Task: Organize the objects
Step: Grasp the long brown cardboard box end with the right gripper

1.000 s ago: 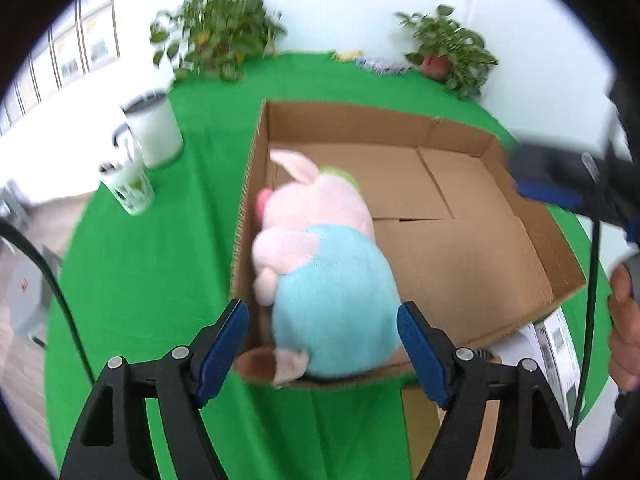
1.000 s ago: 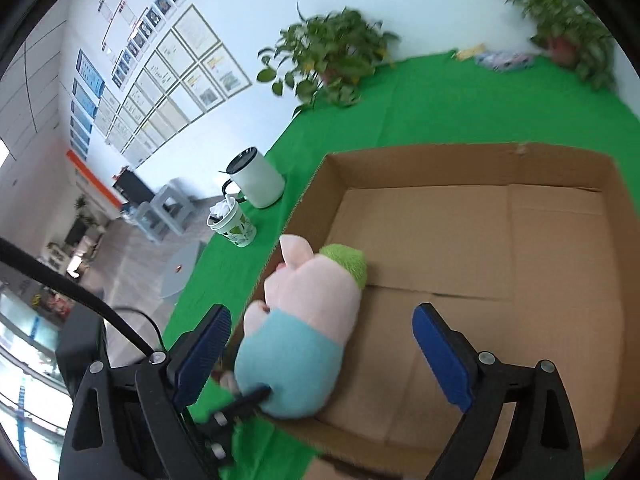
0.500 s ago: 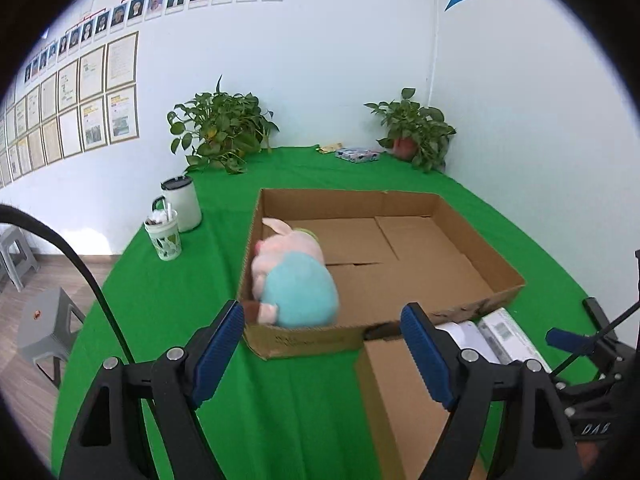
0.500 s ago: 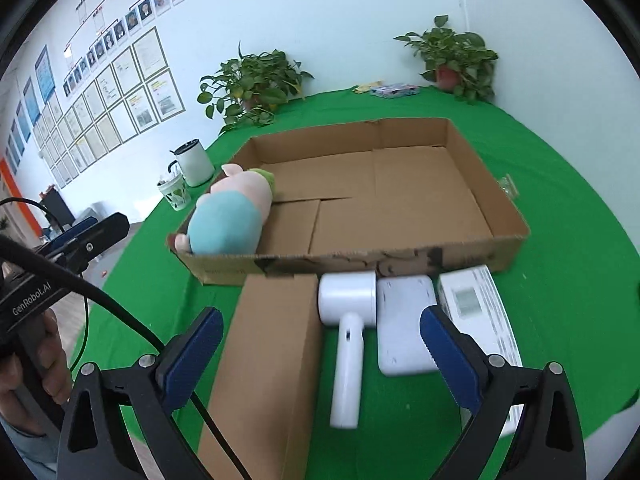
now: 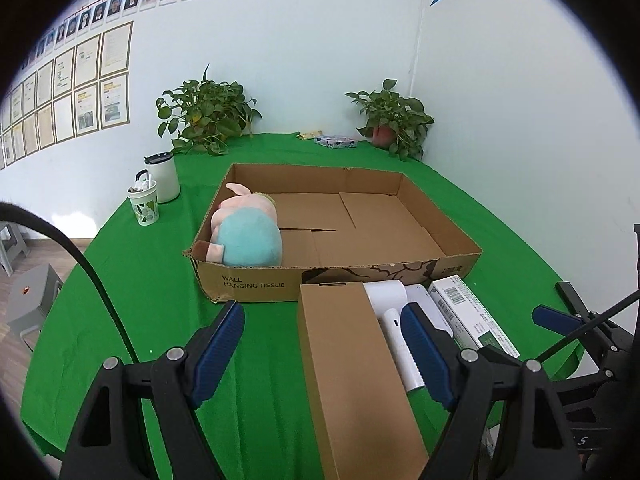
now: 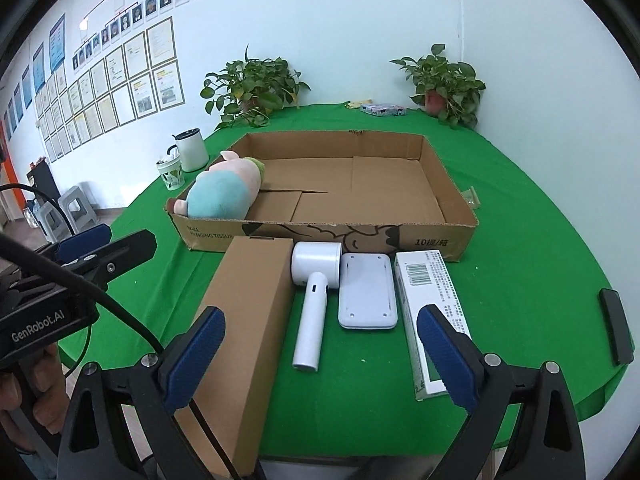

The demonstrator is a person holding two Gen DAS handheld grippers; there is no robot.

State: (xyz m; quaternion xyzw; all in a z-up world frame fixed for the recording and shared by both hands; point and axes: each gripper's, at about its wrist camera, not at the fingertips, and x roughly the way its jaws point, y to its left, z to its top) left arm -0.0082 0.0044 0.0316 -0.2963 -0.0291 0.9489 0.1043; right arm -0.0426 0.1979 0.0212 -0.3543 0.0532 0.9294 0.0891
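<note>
Matt cardboard tray [image 6: 436, 236], fuzzy plush pig [image 6: 218, 196]

**Where everything sits on the table**

The big box [image 6: 436, 240] sits in the middle of the table [image 6: 520, 208]. The plush toy [image 6: 222, 194] lies inside it, in the near left corner. In front of the big box, from left to right, lie a long box [image 6: 244, 312], a handheld device [image 6: 314, 292], a flat pad [image 6: 367, 290] and a small carton [image 6: 434, 304]. Two cups [image 5: 154, 188] stand left of the big box. Two plants [image 5: 394, 118] stand far behind it.

My left gripper [image 5: 322, 354] and right gripper [image 6: 318, 356] share black triangular-cutout arms, ribbed blue pads [image 6: 195, 356], and silver screws. A black cable [image 5: 80, 258] trails off. White "GenRobot.AI" lettering marks the left housing, held by bare fingers [image 6: 18, 394].
</note>
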